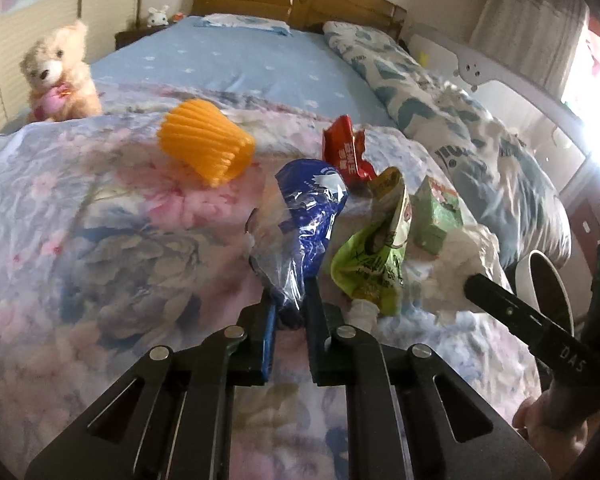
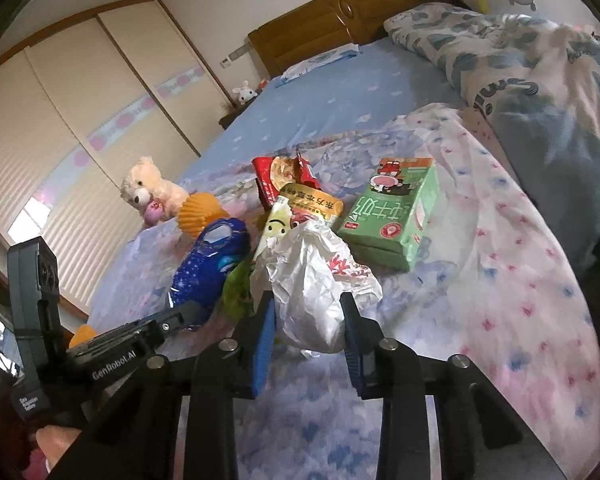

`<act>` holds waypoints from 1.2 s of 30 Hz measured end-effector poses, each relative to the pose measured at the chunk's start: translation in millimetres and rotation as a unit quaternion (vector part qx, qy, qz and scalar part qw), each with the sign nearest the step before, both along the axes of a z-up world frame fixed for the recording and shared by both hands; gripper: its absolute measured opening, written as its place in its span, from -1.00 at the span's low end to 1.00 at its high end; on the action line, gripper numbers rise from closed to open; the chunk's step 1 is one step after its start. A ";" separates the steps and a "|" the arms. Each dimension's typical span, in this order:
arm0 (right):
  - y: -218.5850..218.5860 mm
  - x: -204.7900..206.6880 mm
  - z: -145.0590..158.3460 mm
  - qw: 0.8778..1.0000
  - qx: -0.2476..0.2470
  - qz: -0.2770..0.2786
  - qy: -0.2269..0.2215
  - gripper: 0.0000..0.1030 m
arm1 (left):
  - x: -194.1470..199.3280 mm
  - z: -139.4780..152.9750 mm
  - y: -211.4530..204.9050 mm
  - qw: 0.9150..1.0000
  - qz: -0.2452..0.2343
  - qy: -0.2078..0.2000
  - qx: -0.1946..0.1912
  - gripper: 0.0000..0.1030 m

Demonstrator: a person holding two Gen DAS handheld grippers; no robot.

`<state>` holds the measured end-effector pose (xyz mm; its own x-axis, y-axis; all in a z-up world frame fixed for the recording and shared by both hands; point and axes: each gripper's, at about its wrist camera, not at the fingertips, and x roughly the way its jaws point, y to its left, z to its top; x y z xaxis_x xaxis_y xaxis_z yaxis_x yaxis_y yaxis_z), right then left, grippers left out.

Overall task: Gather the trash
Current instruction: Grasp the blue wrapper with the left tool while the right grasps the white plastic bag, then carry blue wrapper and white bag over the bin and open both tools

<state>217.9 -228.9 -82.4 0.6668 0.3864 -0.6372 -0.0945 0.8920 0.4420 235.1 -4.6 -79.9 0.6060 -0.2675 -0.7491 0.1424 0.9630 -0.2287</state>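
Left wrist view: the left gripper [image 1: 291, 312] has its jaws pinching the bottom of a blue wrapper [image 1: 308, 216] at frame centre, standing up from the flowered bed cover [image 1: 100, 240]. Right of it lie a green pouch [image 1: 374, 256], a red packet [image 1: 346, 152], a green carton [image 1: 436, 212] and a crumpled white bag [image 1: 456, 272]. An orange ribbed cup [image 1: 208, 144] lies tipped over, upper centre; its inside is hidden.

Right wrist view: the right gripper [image 2: 308, 316] has spread jaws on either side of the white bag [image 2: 312, 284], low centre. Only here does the carton's printed face [image 2: 396, 216] show.
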 end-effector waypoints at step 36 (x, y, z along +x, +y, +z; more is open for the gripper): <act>-90.1 -133.2 29.6 0.995 0.003 -0.092 -0.041 -0.39 | -120.8 33.3 -96.4 0.991 -0.127 -0.031 -0.018 -0.79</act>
